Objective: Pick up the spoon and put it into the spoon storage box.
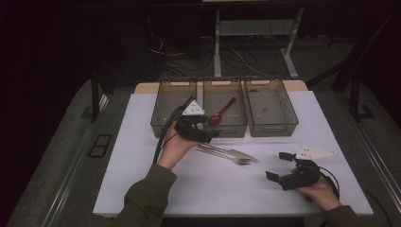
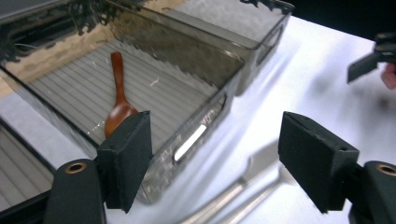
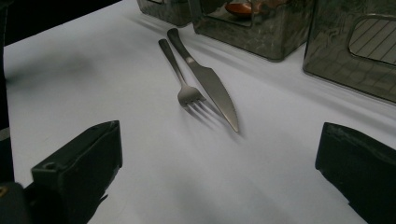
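Note:
A brown wooden spoon point(image 1: 221, 113) point(image 2: 119, 105) lies in the middle one of three clear grey bins point(image 1: 231, 130) point(image 2: 205, 116) at the back of the white table. A metal fork point(image 1: 239, 161) point(image 3: 180, 79) and a knife point(image 1: 222, 150) point(image 3: 210, 86) lie side by side on the table in front of the bins. My left gripper point(image 1: 211, 128) point(image 2: 215, 154) hovers at the near wall of the middle bin, open, with nothing between its jaws. Near the front right, my right gripper point(image 1: 277, 165) point(image 3: 219, 168) stands open and empty, pointing toward the cutlery.
The left bin point(image 1: 171, 94) and the right bin point(image 1: 270, 106) point(image 3: 355, 51) flank the middle one and look bare inside. The white table top point(image 1: 142, 156) has free room at the left and along the front. Dark floor, cables and a desk frame lie beyond.

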A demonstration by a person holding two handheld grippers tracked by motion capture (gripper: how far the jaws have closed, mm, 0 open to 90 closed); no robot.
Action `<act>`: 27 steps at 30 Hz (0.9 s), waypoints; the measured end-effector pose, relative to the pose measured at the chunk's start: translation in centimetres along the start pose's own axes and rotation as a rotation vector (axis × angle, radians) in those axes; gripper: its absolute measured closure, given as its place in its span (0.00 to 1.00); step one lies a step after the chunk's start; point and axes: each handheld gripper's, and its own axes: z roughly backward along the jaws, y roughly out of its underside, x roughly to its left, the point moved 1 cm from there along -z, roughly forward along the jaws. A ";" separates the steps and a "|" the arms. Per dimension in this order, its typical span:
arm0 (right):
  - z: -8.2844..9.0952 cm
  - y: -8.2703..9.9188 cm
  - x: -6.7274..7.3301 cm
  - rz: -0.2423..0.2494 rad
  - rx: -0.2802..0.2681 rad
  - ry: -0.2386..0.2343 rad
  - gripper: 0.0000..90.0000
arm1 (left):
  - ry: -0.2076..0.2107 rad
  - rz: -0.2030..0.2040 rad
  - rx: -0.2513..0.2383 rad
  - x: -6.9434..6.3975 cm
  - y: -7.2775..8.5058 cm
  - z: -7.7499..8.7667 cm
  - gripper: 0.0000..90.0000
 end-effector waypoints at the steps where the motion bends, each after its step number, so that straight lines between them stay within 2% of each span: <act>1: 0.0 0.0 0.0 -0.003 0.003 0.000 0.00 | 0.001 -0.002 -0.006 -0.1 0.3 0.3 0.26; 5: 0.0 0.0 0.0 0.003 0.004 0.004 0.00 | 0.018 0.013 -0.029 -0.6 1.7 1.4 0.25; 11: 0.1 0.1 0.0 0.002 0.002 0.007 0.00 | 0.031 0.008 -0.047 -1.4 3.2 2.8 0.22; 17: 0.2 0.1 0.0 0.002 -0.001 0.007 0.00 | 0.029 0.023 -0.054 -1.7 4.9 3.8 0.21; 27: 0.3 0.2 0.1 0.006 0.000 0.009 0.00 | 0.021 0.022 -0.076 -1.8 7.2 4.8 0.21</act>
